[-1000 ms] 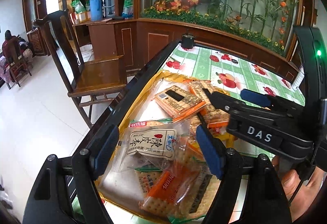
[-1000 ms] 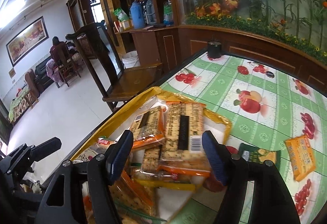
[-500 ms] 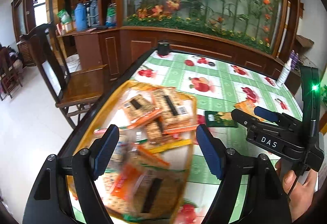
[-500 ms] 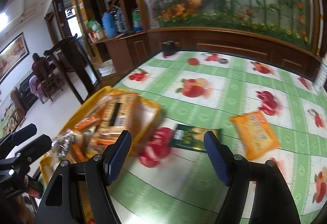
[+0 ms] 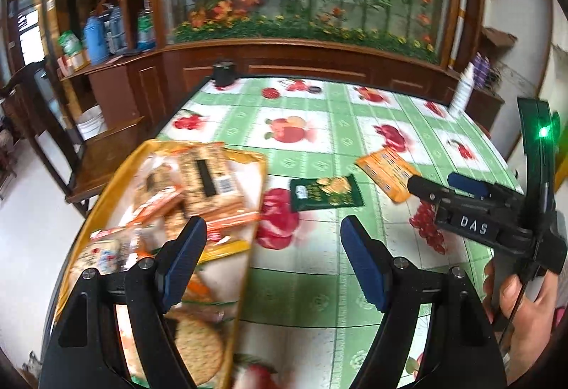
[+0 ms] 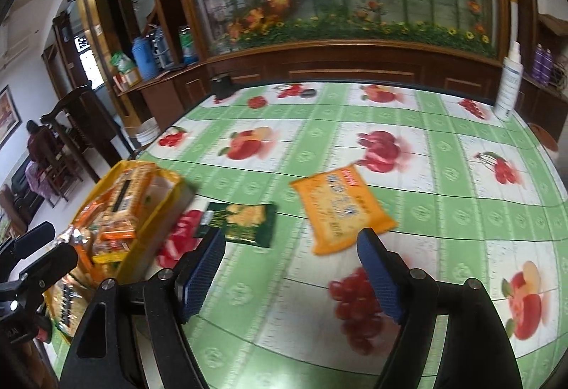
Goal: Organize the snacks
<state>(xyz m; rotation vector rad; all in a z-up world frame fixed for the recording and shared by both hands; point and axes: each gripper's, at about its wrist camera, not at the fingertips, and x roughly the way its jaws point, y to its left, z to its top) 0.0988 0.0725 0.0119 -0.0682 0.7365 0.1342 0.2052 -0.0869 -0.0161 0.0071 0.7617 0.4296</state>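
Many cracker packs (image 5: pixel 209 183) fill yellow tray (image 5: pixel 106 197); left gripper (image 5: pixel 273 243), right gripper (image 6: pixel 291 256) wide, empty.

Both tongs are showing black plastic arms, silver screws and blue ribbed pads — the right tongs (image 5: pixel 472 192) are wearing white "DAS" lettering, a green light glowing; bare-skinned hand (image 5: pixel 525 314).

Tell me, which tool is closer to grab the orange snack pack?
Probably the right tool. It is open and the orange snack pack lies just ahead between its fingers. The left tool sits farther back beside the yellow tray.
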